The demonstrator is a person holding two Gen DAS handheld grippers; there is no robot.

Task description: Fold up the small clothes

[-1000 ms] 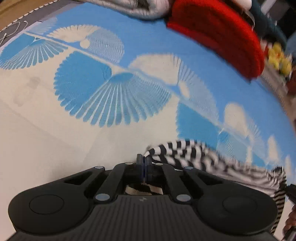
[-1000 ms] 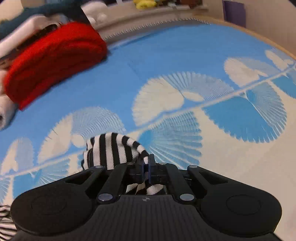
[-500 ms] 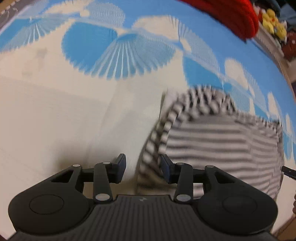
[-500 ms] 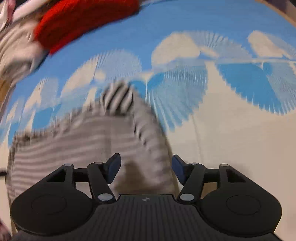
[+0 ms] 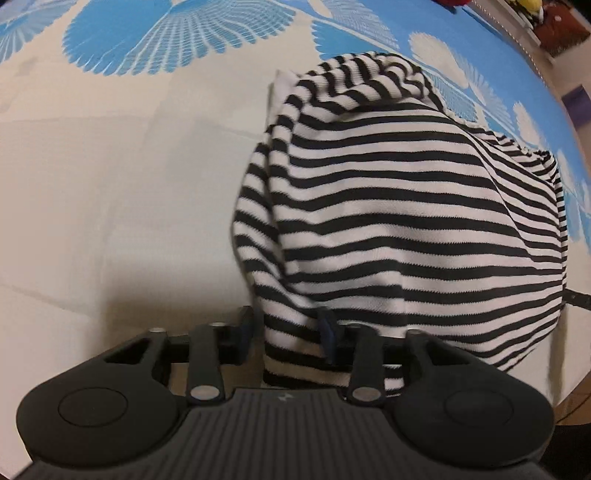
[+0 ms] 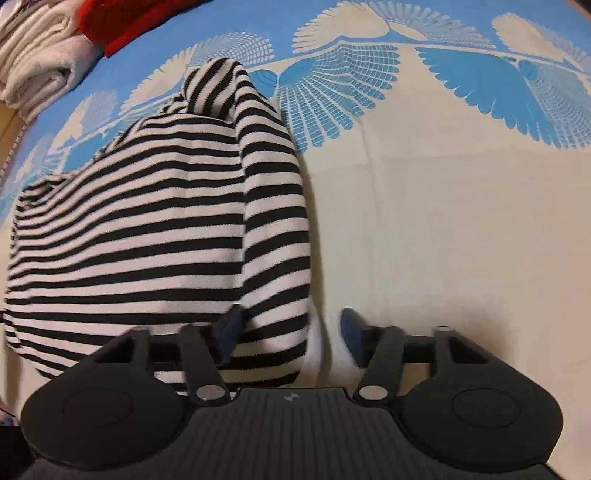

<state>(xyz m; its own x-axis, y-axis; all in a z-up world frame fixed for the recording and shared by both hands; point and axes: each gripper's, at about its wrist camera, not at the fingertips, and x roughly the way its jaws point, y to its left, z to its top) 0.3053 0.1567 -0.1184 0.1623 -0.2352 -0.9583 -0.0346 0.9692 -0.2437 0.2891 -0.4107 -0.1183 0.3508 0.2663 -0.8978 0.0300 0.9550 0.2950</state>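
A black-and-white striped garment point(image 5: 399, 206) lies folded over on the blue-and-cream patterned cloth point(image 5: 110, 184). It also shows in the right wrist view point(image 6: 155, 221). My left gripper point(image 5: 288, 332) is open, its jaws either side of the garment's near left edge, with the cloth lying between them. My right gripper point(image 6: 291, 336) is open around the garment's near right edge. Neither gripper pinches the fabric.
A folded white towel stack point(image 6: 37, 66) and a red knit item point(image 6: 122, 22) lie at the far left in the right wrist view. The cloth's near edge point(image 5: 576, 376) and floor show at the right of the left wrist view.
Both grippers were shut on the striped garment, carried it toward the near edge, laid it down and opened. The garment now lies folded over between them.
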